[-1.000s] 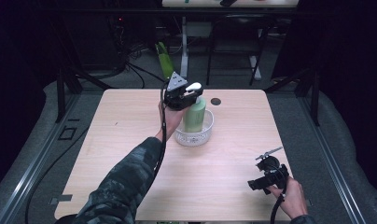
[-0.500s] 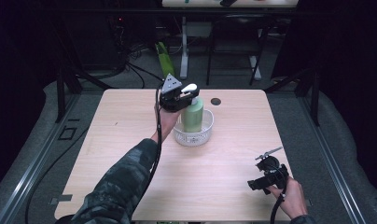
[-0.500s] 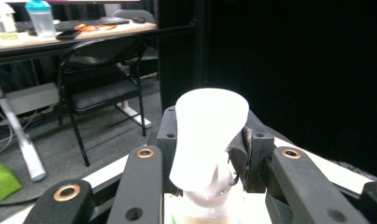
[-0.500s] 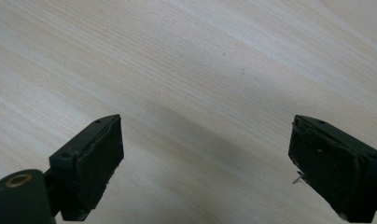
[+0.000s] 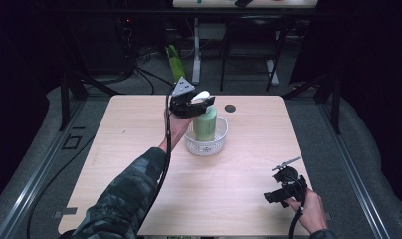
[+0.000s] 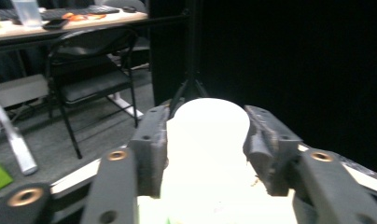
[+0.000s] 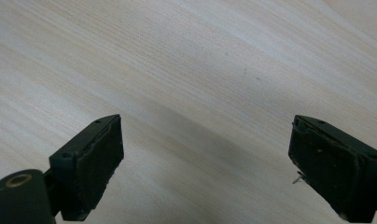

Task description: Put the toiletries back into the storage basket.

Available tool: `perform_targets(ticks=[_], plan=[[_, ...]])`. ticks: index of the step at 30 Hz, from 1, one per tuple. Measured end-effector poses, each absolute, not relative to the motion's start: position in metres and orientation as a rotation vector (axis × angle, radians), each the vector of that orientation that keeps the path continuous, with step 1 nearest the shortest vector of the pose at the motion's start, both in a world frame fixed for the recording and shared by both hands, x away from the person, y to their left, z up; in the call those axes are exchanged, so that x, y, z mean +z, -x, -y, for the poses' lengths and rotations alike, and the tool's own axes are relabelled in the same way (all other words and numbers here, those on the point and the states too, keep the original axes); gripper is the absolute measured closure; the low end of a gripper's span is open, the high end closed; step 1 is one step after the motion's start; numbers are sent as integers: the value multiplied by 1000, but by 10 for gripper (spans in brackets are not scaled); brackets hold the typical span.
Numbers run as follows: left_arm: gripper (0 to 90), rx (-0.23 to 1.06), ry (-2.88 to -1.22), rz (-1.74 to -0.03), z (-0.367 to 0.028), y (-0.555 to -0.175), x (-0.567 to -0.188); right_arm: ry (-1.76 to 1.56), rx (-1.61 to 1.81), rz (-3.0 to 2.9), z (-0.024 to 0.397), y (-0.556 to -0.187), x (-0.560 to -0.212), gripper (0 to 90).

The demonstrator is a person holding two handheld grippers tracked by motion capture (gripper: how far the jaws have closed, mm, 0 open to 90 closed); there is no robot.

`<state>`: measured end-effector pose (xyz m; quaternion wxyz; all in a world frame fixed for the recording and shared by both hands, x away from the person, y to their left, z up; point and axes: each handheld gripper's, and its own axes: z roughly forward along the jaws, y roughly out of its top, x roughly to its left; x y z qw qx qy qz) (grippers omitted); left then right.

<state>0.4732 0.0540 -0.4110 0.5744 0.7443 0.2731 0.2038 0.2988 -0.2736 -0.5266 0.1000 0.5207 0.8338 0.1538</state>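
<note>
A pale green bottle [image 5: 205, 128] with a white pump cap [image 5: 203, 94] stands upright in a white mesh basket [image 5: 207, 145] at the table's middle back. My left gripper [image 5: 204, 100] reaches level at the bottle's top. Its jaws have just been opening. In the left gripper view the white cap [image 6: 210, 126] sits between the black pads [image 6: 151, 144], which flank it closely, and my left gripper [image 6: 205, 140] is open. My right gripper [image 5: 271, 197] rests near the front right corner. It stands wide open over bare wood [image 7: 177, 70], and nothing lies between the jaws of the right gripper [image 7: 205, 158].
A small black round hole [image 5: 230, 108] marks the tabletop behind the basket. A green object [image 5: 175, 60] leans on the floor beyond the far edge. A black chair [image 6: 93, 79] and another desk stand farther back. Dark frame posts flank the table.
The left gripper's jaws have parted around the white cap. Both hands have stayed about where they were, and the bottle stands in the basket as before.
</note>
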Motion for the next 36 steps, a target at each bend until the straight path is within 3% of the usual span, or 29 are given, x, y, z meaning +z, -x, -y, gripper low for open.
perform_targets(ticks=[14,24,36], plan=[[112,454,-1869,-662,-66,-459,-395,-1540,460,-2458,273,-297,-525,99],[4,398,-1942,-679,-84,-440,-383,-1542,461,-2462,273,-298,-525,98],[0,436,-1995,-718,-109,-406,-385,-1532,452,-2459,272,-297,-525,98]])
